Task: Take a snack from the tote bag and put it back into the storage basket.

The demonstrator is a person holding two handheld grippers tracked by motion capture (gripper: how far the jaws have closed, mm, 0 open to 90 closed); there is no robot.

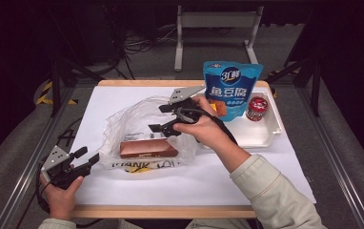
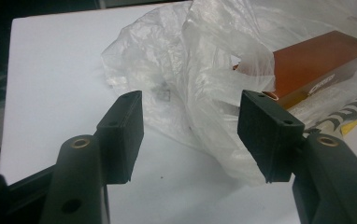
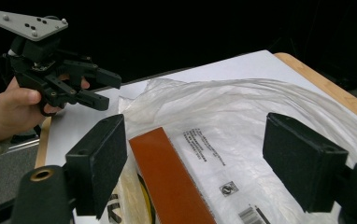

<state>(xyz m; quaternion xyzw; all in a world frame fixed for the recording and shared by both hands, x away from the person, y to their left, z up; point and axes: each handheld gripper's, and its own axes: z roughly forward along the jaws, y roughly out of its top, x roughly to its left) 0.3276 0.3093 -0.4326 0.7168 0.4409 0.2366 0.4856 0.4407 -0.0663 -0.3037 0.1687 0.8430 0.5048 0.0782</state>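
Plastic bag (image 1: 142,129) holds a brown box (image 1: 147,149); both tongs (image 1: 87,160) (image 1: 163,118) spread, empty.

A wooden-edged table (image 1: 170,211) under a white sheet (image 1: 247,171) stands on grey carpet (image 1: 13,157). At twelve o'clock, a pale metal frame (image 1: 217,28) rises from shadow; cables (image 1: 137,45) sprawl at eleven. The room beyond is dark.

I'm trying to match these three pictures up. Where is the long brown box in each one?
High view: brown box lies centre, inside the clear plastic bag.
Left gripper view: upper right, partly behind bag folds.
Right gripper view: bottom centre, between the black jaws.
Shared landmark: the crinkled bag around it.
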